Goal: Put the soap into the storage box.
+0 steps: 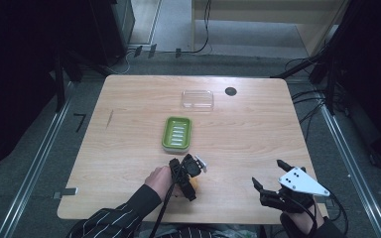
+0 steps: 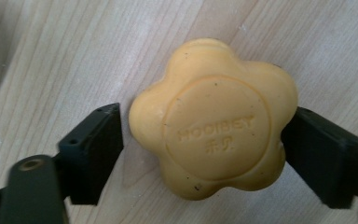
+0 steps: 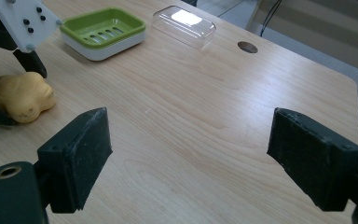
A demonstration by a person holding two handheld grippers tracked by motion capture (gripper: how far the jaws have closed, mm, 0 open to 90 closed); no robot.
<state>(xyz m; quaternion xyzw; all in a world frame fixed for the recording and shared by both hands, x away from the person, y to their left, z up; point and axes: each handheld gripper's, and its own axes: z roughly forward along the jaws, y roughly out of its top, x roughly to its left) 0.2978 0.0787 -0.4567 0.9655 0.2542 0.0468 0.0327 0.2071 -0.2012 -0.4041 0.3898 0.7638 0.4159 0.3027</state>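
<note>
A yellow flower-shaped soap lies flat on the wooden table near its front edge. My left gripper points down over the soap with a jaw on either side. The pad on the right of the left gripper view touches it; the other pad stands a sliver off. From the right gripper view the soap sits at the far left between those jaws. My right gripper rests at the front right, open and holding nothing.
A green and white soap dish sits mid-table beyond the soap, with a clear plastic lid lying behind it. A round cable hole is near the far edge. Bare wood lies between the two grippers.
</note>
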